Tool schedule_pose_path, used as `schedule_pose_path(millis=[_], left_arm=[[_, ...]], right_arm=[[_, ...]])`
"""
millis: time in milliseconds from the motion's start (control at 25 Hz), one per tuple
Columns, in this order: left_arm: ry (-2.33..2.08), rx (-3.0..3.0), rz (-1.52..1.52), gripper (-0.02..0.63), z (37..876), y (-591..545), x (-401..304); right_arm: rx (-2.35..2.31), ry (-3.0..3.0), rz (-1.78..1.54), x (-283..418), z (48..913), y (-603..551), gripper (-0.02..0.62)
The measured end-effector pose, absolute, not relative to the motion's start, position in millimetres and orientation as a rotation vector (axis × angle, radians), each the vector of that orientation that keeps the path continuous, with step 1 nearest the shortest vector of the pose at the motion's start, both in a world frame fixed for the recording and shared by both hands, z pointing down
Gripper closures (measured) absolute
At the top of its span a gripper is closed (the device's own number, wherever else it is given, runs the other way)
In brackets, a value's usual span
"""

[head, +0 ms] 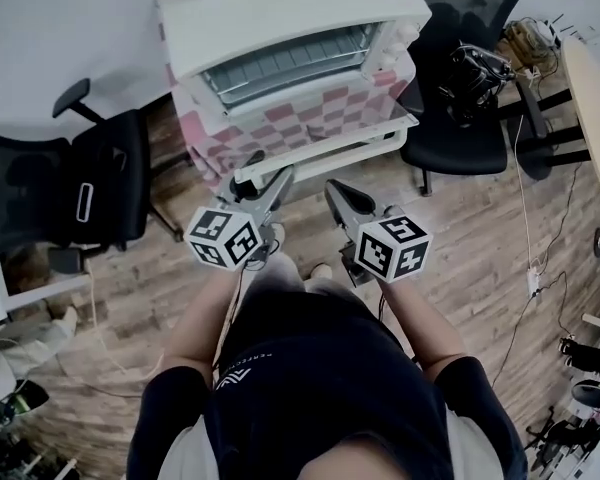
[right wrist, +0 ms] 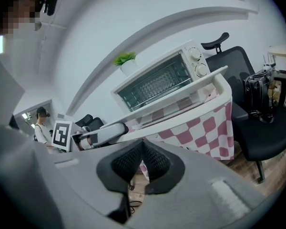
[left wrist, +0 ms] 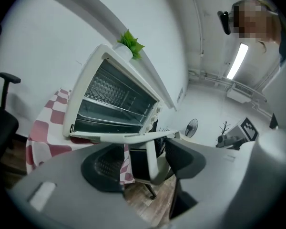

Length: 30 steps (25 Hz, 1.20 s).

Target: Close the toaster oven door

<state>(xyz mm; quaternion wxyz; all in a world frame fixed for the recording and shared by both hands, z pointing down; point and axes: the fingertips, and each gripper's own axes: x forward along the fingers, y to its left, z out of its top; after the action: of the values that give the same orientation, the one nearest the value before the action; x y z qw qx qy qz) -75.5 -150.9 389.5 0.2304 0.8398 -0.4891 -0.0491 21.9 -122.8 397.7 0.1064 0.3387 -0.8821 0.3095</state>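
A white toaster oven stands on a red-and-white checked cloth, and its glass door hangs open, lying flat towards me. The white handle bar runs along the door's front edge. My left gripper is at the handle's left end. In the left gripper view the handle and its bracket sit between that gripper's open jaws, with a gap showing on the left side. To the right, just short of the handle, my right gripper is shut and empty, its pads meeting.
A black office chair stands to the left of the table. Another to the right carries a black bag. Cables trail over the wooden floor. A small green plant sits on top of the oven.
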Motion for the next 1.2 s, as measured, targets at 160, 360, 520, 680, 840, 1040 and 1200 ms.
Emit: schedule_pose_path(millis=[160,360,520,680,840,1040,1200], left_arm=[[-1.311,2.270,-0.216,0.316,377,-159,-80],[-1.276,2.236,-0.266,0.316,367,-167,-85],[-1.262,2.188,-0.312,0.316,354,-174,-90],[-1.246,2.136,-0.392,0.317,343,-185,-96],[-1.226,2.073,-0.467,0.314,334,-195,-103],[-1.225,1.979,-0.528,0.310,333,-206,-113],[-1.209,1.950,-0.566,0.298,323,-216,-117]], right_arm=[[0.989,-2.621,0.902,16,387,-131,0.592],[0.986,-2.645,0.870,7,377,-143,0.592],[0.995,-2.666,0.847,3,368,-152,0.592],[1.016,-2.684,0.820,2,359,-165,0.592],[1.042,-2.707,0.783,-1,346,-181,0.592],[1.068,-2.727,0.757,-7,334,-197,0.592],[1.078,-2.729,0.766,-12,331,-206,0.592]])
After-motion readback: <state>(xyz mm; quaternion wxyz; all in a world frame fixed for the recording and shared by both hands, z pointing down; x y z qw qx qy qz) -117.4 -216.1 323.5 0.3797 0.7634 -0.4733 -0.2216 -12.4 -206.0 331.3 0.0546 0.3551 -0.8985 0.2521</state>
